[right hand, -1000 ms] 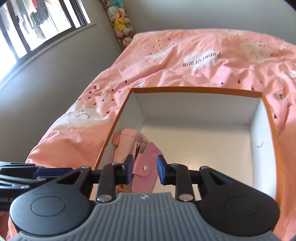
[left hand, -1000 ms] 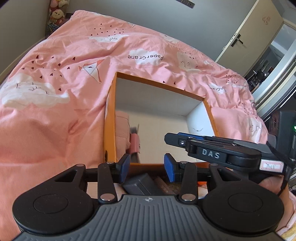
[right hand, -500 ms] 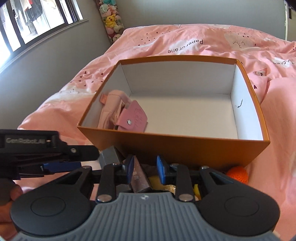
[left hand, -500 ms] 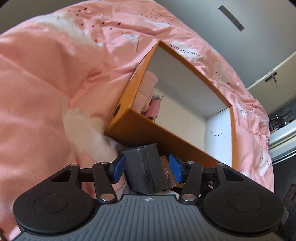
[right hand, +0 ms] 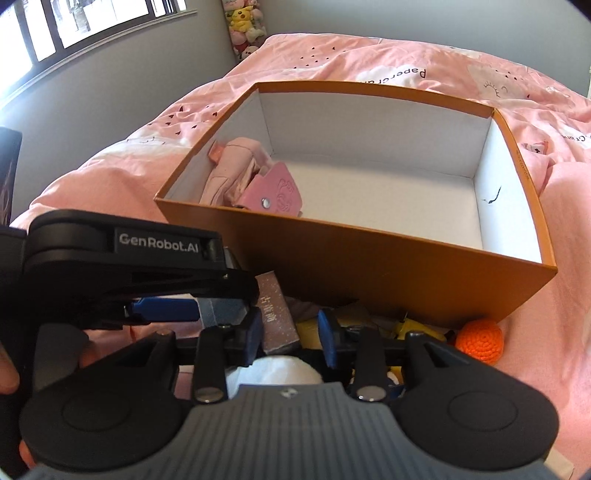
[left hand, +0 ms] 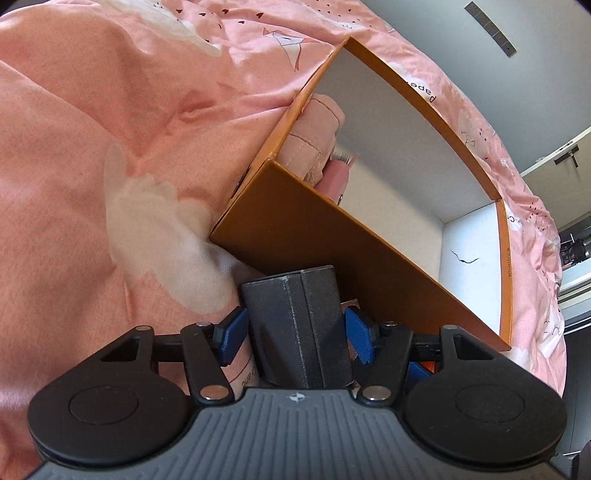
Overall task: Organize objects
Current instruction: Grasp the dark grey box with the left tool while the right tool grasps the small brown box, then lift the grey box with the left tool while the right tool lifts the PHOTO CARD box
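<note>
An orange cardboard box (right hand: 369,258) with white inside walls lies on the pink bedspread. A pink pouch (right hand: 236,170) and a pink snap wallet (right hand: 275,190) rest in its left end. My left gripper (left hand: 295,336) is low in front of the box's near wall (left hand: 332,243). Its jaws are opening, with a dark grey box (left hand: 295,321) standing between the blue pads. My right gripper (right hand: 290,334) is beside it, its jaws also opening. A brown glittery box (right hand: 275,314) lies between them, against the left pad.
In front of the box's near wall sits a pile: an orange crocheted ball (right hand: 480,339), yellow items (right hand: 410,328) and something white (right hand: 280,369). The left gripper's body (right hand: 155,243) crowds the right wrist view's left side. Plush toys (right hand: 243,22) sit by the far wall.
Both grippers came down from over the orange box to the pile before its near wall. The left gripper rolled and its jaws widened around the grey box. The right jaws widened slightly.
</note>
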A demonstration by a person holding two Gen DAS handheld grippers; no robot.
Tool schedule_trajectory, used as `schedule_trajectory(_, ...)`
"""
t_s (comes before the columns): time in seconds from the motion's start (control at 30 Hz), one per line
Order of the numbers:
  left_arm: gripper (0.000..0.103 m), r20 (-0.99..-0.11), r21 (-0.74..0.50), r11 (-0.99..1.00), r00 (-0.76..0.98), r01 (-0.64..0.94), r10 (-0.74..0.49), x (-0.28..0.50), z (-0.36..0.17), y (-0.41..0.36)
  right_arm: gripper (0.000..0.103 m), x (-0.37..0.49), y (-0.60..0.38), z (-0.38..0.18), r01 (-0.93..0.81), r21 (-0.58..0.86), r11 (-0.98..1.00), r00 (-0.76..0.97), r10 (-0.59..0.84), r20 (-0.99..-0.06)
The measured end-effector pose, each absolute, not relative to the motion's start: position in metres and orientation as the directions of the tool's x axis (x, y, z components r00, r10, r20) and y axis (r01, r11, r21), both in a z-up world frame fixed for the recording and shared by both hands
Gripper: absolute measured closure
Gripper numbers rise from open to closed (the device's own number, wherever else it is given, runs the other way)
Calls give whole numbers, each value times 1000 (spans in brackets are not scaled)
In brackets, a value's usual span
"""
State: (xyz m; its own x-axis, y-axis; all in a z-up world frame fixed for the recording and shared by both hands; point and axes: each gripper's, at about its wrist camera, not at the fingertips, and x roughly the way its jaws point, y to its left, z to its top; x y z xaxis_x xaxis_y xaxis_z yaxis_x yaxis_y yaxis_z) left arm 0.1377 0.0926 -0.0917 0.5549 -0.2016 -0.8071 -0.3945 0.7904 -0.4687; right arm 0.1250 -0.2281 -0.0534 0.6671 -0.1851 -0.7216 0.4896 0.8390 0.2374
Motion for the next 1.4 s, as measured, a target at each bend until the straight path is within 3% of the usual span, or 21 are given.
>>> schedule_trajectory(0.33,58,-817,-463,795,537,-391,-211,123,-89,113,65,133,-214,-60,431,131,893,626,-191,-756)
schedule_trajectory(0.47,60,-798,-520,751,544,-406,-259,121,-99,121,66,141,-215,-69,429,126,895,615,-187,-766)
schedule_trajectory(0.57,61,-790,-525,755,554,-392,-262,120,-99,121,74,145,-217,-74,429,137,893,619,-180,-764)
schedule_trajectory(0.77,61,-783,-522,767,567,-373,-257,118,-94,121,78,145,-215,-63,446,141,884,641,-206,-740)
schedule_trajectory(1.13,62,-754,-394,880,641,-266,-143,86,-44,109,79,133,-204,-12,454,208,866,735,-232,-637)
schedule_trajectory(1.4,64,-742,-271,944,665,-189,-80,60,-17,100,79,112,-195,14,424,392,816,735,-58,-675)
